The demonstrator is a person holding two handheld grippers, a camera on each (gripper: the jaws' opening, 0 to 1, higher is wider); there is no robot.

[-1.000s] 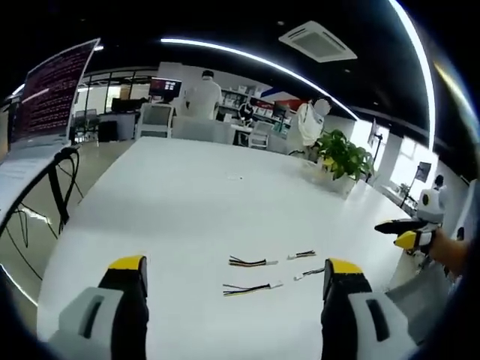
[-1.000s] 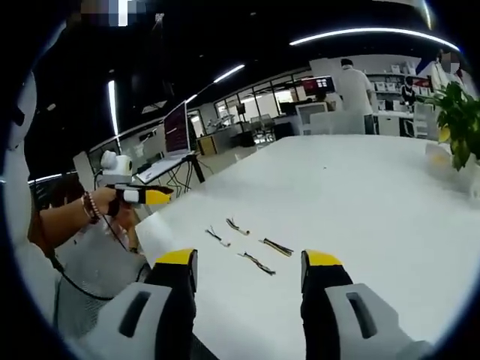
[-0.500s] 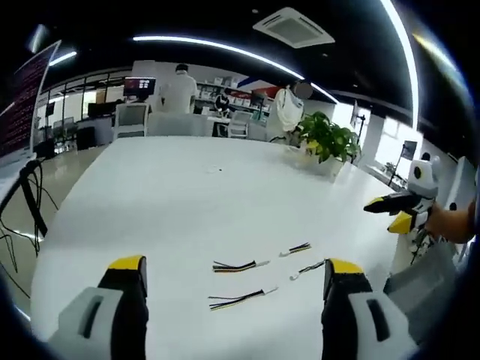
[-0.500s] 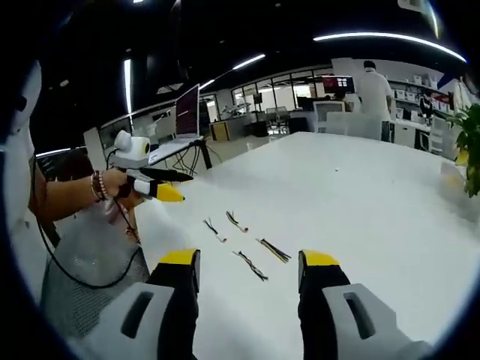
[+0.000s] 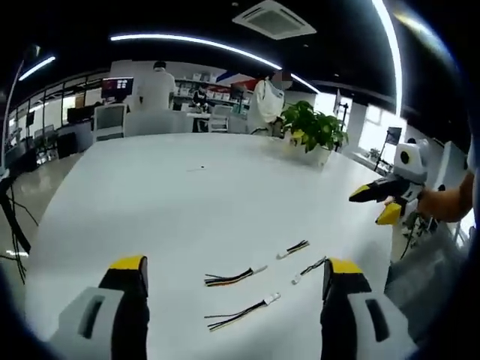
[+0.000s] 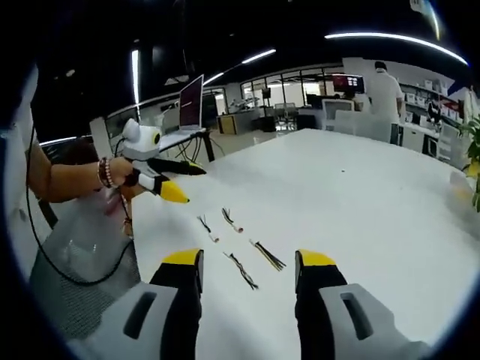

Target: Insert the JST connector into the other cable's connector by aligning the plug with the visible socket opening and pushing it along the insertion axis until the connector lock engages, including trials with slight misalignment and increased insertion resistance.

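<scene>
Several short JST cables with coloured wires and white connectors lie loose and apart on the white table (image 5: 187, 187). In the left gripper view the nearest cable (image 5: 238, 313) and a second one (image 5: 231, 277) lie between my jaws, and two shorter ones (image 5: 294, 248) (image 5: 309, 268) lie to the right. My left gripper (image 5: 235, 264) hangs open above them, holding nothing. The right gripper (image 5: 375, 204), held in a hand, hovers open at the table's right edge. In the right gripper view the cables (image 6: 266, 254) (image 6: 241, 271) (image 6: 229, 219) (image 6: 204, 225) lie ahead of my open right gripper (image 6: 248, 259). The left gripper (image 6: 184, 182) hovers open beyond them.
A potted plant (image 5: 313, 129) stands at the table's far right edge. A laptop on a stand (image 6: 190, 103) is off the table's far left corner. People stand among desks and chairs at the back (image 5: 157, 86). The person's forearm with a bracelet (image 6: 75, 178) is on the left.
Both views have swung with the hands: the left gripper view panned right and lost the laptop. Each view now has the other gripper higher and further in. The cables lie as before.
</scene>
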